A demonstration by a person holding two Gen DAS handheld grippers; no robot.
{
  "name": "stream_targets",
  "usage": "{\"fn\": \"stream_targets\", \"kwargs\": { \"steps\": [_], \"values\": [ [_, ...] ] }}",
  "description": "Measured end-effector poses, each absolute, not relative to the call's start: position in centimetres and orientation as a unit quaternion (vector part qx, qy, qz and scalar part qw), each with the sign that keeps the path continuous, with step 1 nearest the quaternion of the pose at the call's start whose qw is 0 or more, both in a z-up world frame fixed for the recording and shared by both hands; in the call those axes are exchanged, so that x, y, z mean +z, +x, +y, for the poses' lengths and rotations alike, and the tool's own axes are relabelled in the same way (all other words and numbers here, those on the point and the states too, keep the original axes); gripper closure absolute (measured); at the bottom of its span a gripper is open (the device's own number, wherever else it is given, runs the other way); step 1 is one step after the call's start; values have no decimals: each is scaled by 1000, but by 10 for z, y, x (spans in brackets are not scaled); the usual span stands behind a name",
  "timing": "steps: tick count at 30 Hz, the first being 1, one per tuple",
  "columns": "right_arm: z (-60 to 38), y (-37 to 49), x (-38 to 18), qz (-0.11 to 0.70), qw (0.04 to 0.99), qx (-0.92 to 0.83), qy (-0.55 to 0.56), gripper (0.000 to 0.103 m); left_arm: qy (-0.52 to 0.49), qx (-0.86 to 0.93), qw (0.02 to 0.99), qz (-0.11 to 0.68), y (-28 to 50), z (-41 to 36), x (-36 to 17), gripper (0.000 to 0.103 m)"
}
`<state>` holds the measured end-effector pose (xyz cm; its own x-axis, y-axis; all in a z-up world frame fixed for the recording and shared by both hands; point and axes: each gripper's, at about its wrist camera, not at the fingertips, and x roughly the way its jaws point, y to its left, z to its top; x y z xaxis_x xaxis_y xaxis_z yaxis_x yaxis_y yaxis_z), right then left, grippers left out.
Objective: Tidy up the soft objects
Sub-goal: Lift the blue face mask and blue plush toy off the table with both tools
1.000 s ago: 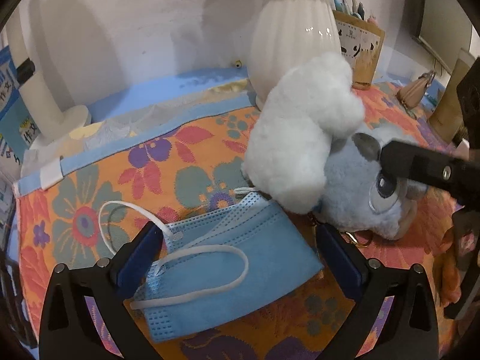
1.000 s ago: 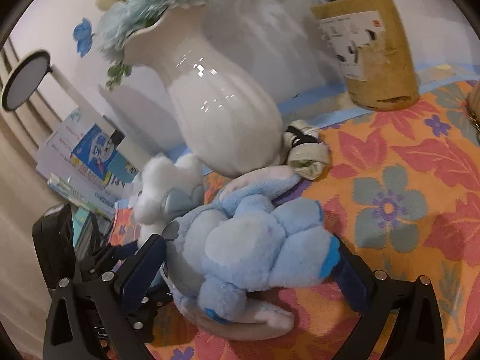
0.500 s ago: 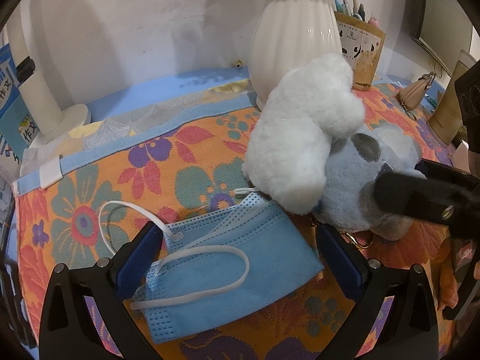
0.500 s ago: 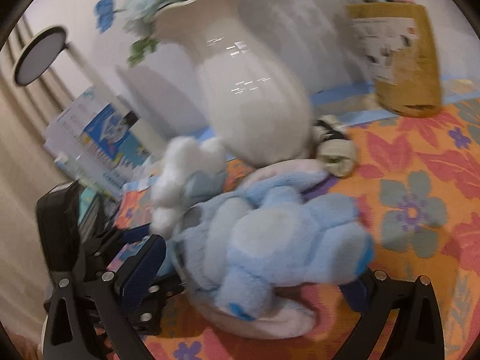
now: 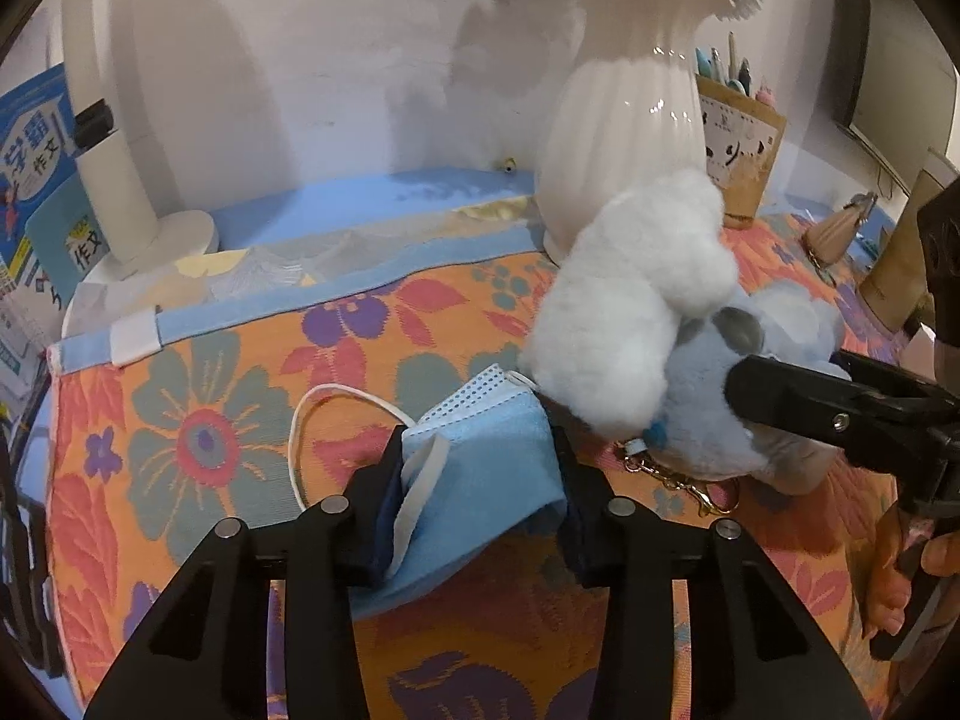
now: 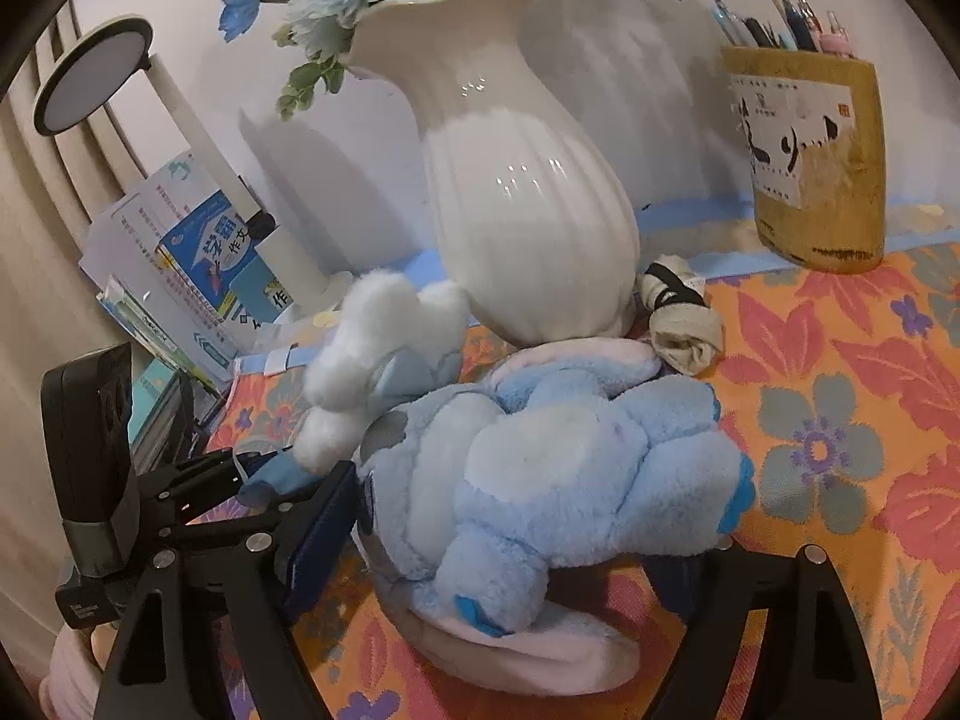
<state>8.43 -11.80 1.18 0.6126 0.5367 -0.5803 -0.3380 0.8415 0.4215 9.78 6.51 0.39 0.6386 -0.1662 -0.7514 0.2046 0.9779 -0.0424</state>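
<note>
Pinching the limp, feather-light face mask (image 5: 480,468) mid-frame with my left tongs (image 5: 477,474); right tongs (image 6: 510,516) clamp the squashy plush toy's (image 6: 558,468) body.

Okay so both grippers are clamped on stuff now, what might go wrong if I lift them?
The plush toy lies against the base of the white vase; pulling it with the right gripper may rock the vase. The toy's white part seems to rest on the face mask held by the left gripper, so lifting may snag. The mask's ear loop trails loose and might catch.
</note>
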Motion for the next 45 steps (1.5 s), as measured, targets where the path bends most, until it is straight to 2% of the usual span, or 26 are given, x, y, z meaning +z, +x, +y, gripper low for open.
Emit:
{"fn": "stream_targets", "kwargs": {
  "steps": [27,35,45],
  "values": [
    [-166,59,18,309,900,191,240,18,11,-22,918,397,90,73,12,63],
    [-202,42,23,253,901,173,308,18,12,-11,916,401,91,73,11,63],
    [-204,27,37,201,909,185,314,18,7,8,917,400,91,75,12,61]
  ]
}}
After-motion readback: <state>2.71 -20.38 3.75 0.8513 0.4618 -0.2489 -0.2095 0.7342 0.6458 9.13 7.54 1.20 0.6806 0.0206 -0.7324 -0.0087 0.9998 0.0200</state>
